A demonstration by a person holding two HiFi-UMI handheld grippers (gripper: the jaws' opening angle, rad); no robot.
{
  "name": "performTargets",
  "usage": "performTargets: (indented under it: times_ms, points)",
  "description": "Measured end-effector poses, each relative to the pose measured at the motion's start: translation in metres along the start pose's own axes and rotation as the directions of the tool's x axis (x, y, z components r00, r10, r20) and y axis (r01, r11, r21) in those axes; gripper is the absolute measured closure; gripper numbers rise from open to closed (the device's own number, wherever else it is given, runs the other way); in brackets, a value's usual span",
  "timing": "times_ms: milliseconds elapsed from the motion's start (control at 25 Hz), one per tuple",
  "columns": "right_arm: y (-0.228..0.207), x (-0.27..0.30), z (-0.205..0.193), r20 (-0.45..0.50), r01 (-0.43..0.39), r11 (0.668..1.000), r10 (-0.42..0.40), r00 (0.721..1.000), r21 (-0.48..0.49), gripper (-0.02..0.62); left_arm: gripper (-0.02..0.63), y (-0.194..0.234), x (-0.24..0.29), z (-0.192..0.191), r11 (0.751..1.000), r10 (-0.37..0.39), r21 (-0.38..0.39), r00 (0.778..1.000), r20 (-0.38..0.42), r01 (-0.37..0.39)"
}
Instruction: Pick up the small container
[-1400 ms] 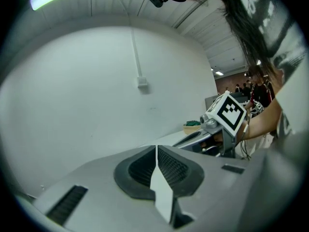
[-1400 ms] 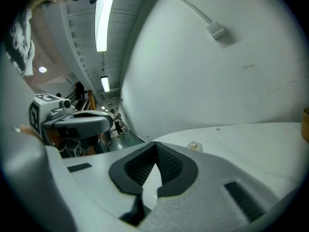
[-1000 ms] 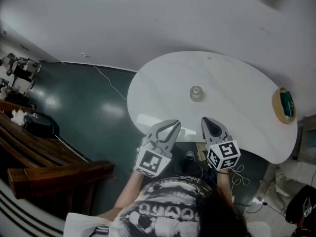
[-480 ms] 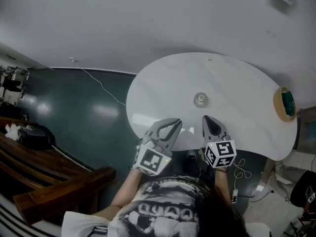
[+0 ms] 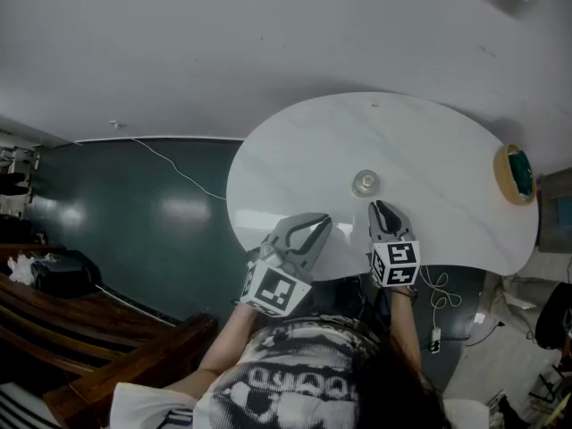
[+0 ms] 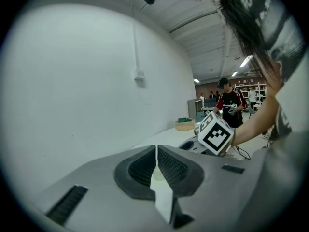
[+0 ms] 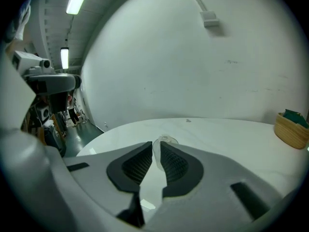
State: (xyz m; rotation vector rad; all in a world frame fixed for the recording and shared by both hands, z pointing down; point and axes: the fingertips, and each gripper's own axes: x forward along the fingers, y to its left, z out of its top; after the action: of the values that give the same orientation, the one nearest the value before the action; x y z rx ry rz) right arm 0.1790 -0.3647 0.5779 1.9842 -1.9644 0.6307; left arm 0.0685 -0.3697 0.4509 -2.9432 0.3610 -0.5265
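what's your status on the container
Left tool shut, empty. Right tool just cracking open, empty, short of container. Nothing in the way.

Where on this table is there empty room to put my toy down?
Nearly all of the white table is bare: the wide left side, the far edge, and the stretch between the small container and the basket. It is tightest right around the container, near the front edge.

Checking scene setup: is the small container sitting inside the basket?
No, the small container stands alone on the bare white table, well apart from the basket at its edge.
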Motion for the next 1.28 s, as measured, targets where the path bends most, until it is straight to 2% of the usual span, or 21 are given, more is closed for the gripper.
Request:
performTargets:
  times_ms: [360,480,560,880,1120,1280]
  points:
    - [-0.006,0.047,-0.028,-0.059,0.024,0.998,-0.027,0.998,-0.062,0.351,0.595,0.021,0.000,-0.013,0.998,-0.060,0.016,0.998,0.005,0.060]
    - [-0.007,0.062,-0.031,-0.063,0.037,0.998,-0.039,0.997,-0.044,0.269,0.595,0.028,0.000,-0.017,0.997,-0.076,0.018,0.997,0.005,0.076]
    - [-0.009,0.071,-0.033,-0.066,0.048,0.999,-0.050,0.997,-0.025,0.239,0.595,0.033,-0.001,-0.019,0.996,-0.090,0.017,0.996,0.005,0.090]
    - [-0.020,0.095,-0.043,-0.093,0.104,0.994,-0.102,0.990,0.026,0.236,0.594,0.045,-0.009,-0.028,0.993,-0.118,0.027,0.993,0.003,0.118]
    - [-0.023,0.108,-0.047,-0.125,0.124,0.992,-0.123,0.985,0.004,0.236,0.595,0.055,-0.014,-0.035,0.991,-0.127,0.030,0.992,-0.004,0.127]
    - [-0.026,0.114,-0.050,-0.134,0.144,0.989,-0.140,0.981,0.023,0.237,0.595,0.061,-0.019,-0.040,0.992,-0.124,0.030,0.992,-0.007,0.124]
